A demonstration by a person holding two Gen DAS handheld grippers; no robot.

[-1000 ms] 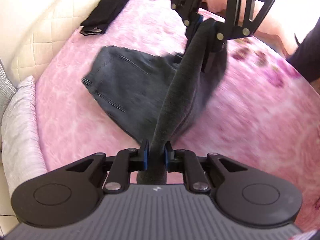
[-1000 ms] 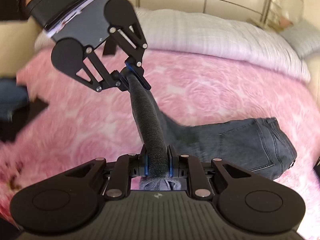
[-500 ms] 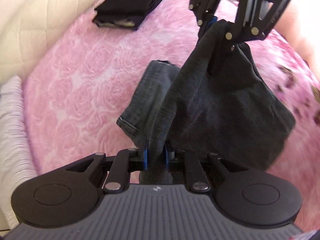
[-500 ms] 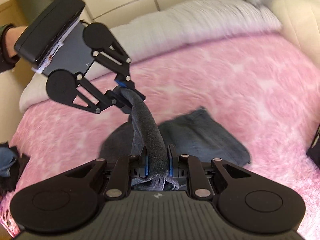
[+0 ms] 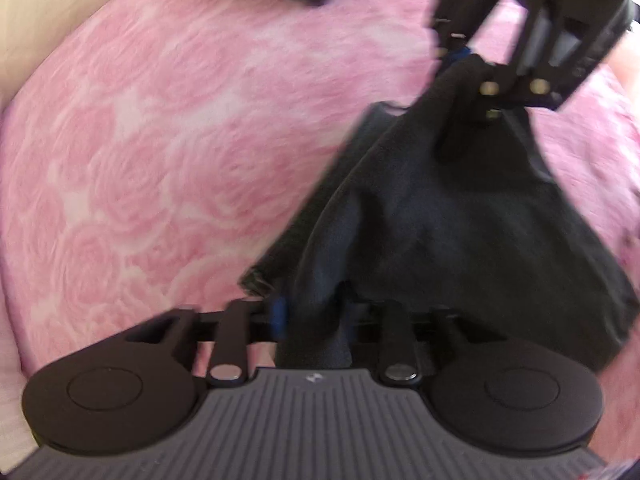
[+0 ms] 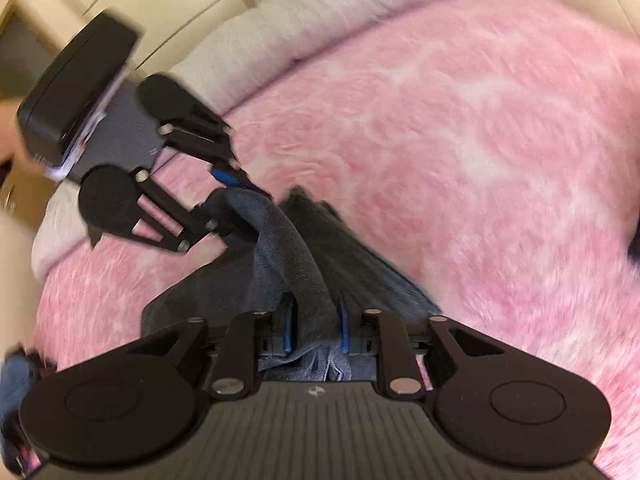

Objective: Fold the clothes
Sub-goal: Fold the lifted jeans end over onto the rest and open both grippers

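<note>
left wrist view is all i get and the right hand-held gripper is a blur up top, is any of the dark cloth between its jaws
Observer: Yes. The right wrist view shows the right hand-held gripper with a roll of the dark jeans between its blue pads. Its jaws have just been opening.
Operator: and the left one from that side
Observer: The left hand-held gripper has just been opening too. Its fingers stand apart, with the cloth's end draped between them.
Operator: whats past the bed
Observer: A white pillow lies along the far edge of the pink bedspread.

Left tool [image 5: 312, 316] and right tool [image 6: 314, 330] have just been opening.
</note>
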